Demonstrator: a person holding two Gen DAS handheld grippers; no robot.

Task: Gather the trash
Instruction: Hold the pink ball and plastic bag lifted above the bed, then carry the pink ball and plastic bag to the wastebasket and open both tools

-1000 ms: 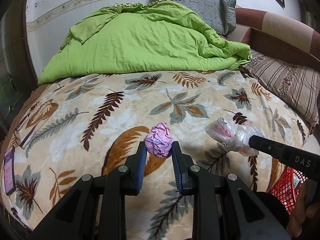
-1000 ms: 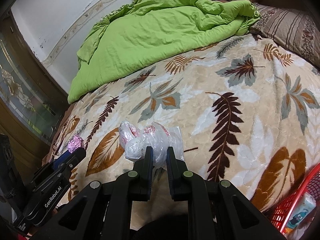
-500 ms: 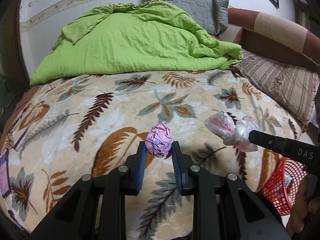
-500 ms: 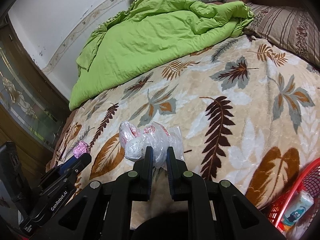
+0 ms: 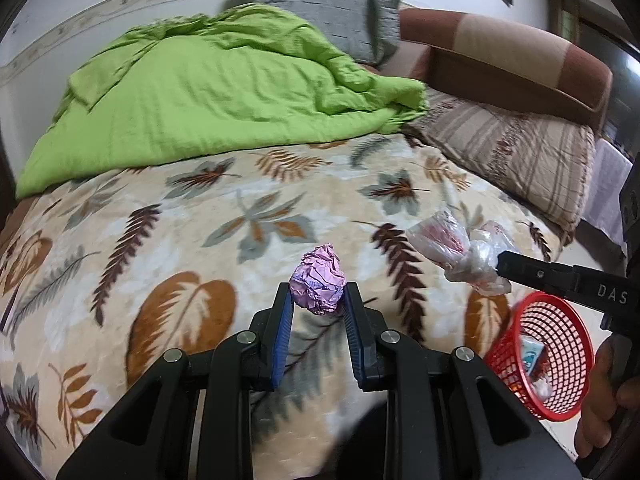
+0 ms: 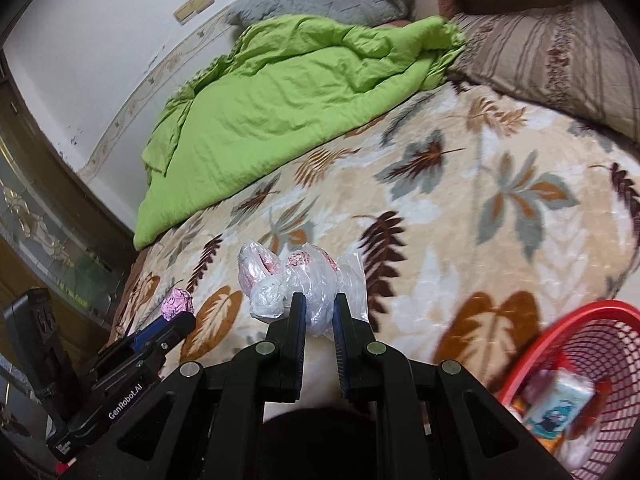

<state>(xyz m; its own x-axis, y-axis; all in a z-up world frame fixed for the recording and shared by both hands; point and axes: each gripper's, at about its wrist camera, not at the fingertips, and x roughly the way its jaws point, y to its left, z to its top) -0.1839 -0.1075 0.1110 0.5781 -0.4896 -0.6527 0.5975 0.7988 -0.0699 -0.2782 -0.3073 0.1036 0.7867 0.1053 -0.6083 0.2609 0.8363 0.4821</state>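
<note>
Containers: one red mesh plastic basket (image 5: pixel 554 354), round, open weave, sits low off the bed's right edge. Inside: one light-blue printed packet (image 6: pixel 560 404), plus pale scraps I can't identify.

Counts, left to right: one green quilt (image 5: pixel 208 92), rumpled, heaped at the far side of the bed; one grey quilted pillow (image 5: pixel 320 12) behind it; one striped brown pillow (image 5: pixel 516 160) at right. All on one plush leaf-print blanket (image 5: pixel 160 240), beige with brown and grey leaves.

Trash: two pieces, both held clear above the blanket.
- left gripper (image 5: pixel 318 304): clamped on one pink crumpled foil ball (image 5: pixel 318 284), faceted, roughly egg-shaped, between the blue ribbed pads.
- right gripper (image 6: pixel 319 312): clenched on one clear plastic bag wad (image 6: pixel 296 280), thin crinkled film, red-pink print inside. It hangs near the basket, above and left of its rim.
</note>
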